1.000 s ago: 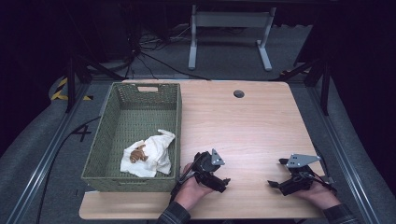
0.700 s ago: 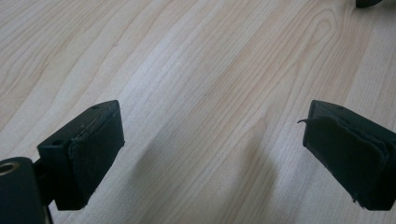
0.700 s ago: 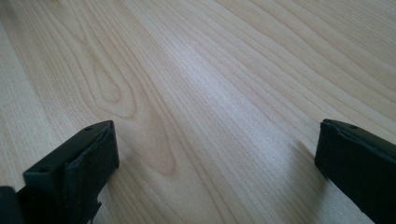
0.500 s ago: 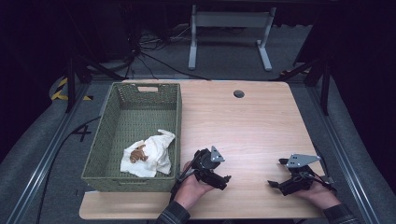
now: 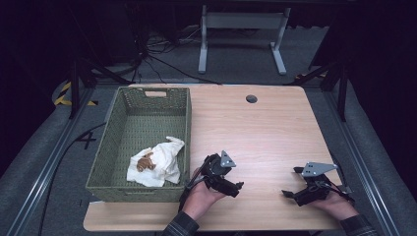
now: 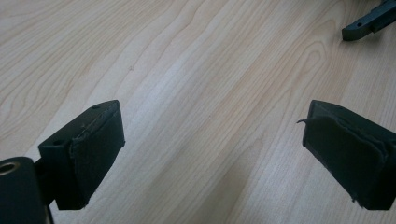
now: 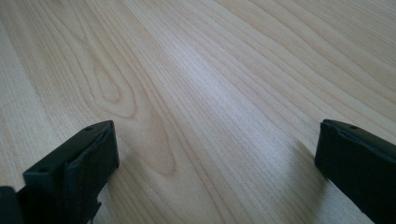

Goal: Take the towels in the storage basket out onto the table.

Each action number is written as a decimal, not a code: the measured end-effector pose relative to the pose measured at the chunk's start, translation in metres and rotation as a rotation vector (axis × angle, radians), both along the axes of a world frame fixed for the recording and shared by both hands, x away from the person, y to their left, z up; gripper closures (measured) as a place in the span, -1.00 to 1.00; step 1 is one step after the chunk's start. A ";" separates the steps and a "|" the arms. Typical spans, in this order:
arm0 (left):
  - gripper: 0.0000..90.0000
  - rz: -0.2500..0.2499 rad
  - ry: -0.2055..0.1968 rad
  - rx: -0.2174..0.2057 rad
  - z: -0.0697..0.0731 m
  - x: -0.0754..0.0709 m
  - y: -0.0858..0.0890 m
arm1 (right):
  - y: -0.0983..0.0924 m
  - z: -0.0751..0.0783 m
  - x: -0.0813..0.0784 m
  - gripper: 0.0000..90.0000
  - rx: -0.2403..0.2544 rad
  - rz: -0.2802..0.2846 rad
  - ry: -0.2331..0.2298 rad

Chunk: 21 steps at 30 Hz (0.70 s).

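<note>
High view. Wooden table [image 5: 275,128], pale grain, with a round cable hole [image 5: 252,99] at its 12 o'clock edge. A green woven basket [image 5: 118,147] stands on the table's 9 o'clock side, its long axis running 6 to 12 o'clock. In the near end of the basket lies a crumpled white cloth [image 5: 160,162] with a brown patch, spread roughly toward 1 o'clock. The left gripper [image 5: 231,184] sits in the person's hand just outside the basket's near right corner, on bare wood, nose pointing about 4 o'clock, away from the cloth. From it the cloth lies at about 10 o'clock, near, beyond the basket wall. The right gripper [image 5: 292,194] rests well apart at the table's 4 o'clock corner, nose toward 9 o'clock. The left one is plainly the nearer to the cloth; any reach would likely fall to it, and it would need to turn about and clear the rim.

Left gripper view. Left gripper [image 6: 210,154]: jaws wide apart, nothing between them but table grain. Tip of the other tool at 1 o'clock.

Right gripper view. Right gripper [image 7: 215,163]: jaws wide apart, bare wood between, nothing held.
</note>
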<state>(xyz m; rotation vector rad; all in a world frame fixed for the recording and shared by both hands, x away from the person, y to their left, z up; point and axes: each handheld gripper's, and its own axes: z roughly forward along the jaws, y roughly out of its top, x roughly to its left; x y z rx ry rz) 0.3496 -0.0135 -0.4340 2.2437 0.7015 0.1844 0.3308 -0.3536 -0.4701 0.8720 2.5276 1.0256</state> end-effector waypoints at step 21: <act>-0.85 -0.012 0.015 0.002 0.023 0.003 0.001 | 0.000 0.000 0.001 -1.00 -0.001 0.003 0.001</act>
